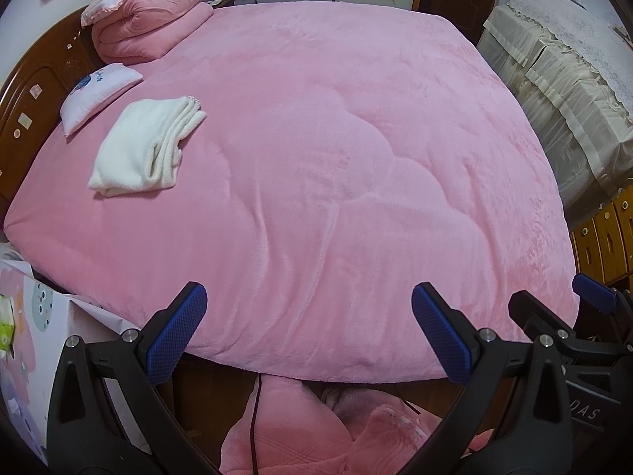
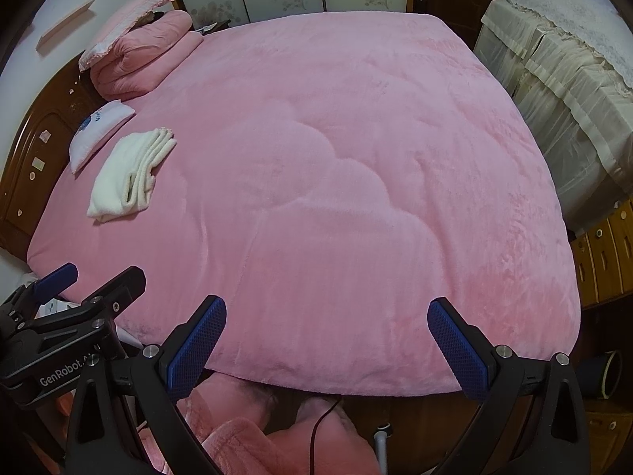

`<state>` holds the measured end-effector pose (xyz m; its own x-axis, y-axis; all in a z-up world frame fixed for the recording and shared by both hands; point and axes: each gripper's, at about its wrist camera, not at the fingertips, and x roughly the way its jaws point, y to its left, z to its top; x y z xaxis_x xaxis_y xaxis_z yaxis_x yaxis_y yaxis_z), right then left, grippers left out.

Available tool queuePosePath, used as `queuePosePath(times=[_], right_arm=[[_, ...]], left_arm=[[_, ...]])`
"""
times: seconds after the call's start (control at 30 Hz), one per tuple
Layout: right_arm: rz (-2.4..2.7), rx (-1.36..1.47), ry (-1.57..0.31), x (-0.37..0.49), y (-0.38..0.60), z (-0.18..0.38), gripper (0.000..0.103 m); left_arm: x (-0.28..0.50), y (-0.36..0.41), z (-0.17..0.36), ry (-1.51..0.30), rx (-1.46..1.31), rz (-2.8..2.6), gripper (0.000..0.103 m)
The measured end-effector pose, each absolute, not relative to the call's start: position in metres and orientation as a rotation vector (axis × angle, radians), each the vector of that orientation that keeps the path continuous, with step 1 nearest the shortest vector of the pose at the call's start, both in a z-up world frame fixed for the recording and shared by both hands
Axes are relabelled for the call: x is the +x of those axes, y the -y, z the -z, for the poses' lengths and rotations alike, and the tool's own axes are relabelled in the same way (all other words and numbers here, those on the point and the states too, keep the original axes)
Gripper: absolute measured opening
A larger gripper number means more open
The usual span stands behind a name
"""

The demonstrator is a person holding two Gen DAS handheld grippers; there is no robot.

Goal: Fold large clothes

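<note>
Folded white garment [image 1: 144, 146] lies at the upper left of the frame on the pink bed [image 1: 336, 158]. Left claw [image 1: 308, 332] and right claw [image 2: 326, 348] gape empty; a careless grab risks undoing its folds.

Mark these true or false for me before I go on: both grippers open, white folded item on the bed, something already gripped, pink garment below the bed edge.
1. Both the left gripper and right gripper are open. True.
2. A folded white cloth lies on the pink bedspread. True.
3. The right gripper holds the white cloth. False: it holds nothing.
4. The pink garment lies spread on the bed. False: it is bunched below the bed's near edge.
</note>
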<state>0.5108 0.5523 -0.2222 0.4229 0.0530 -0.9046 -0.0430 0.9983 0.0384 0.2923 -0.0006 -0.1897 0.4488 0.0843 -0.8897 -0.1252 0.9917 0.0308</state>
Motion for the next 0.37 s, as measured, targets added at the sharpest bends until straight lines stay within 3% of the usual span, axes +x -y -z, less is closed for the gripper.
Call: queuePosePath(times=[0.37], right_arm=[[-0.078,0.012,-1.12,0.5042,-0.5499,0.2214,0.103]], left_arm=[[0.284,0.0038,0.1852,-1.074,-0.021,-0.137,0.103]])
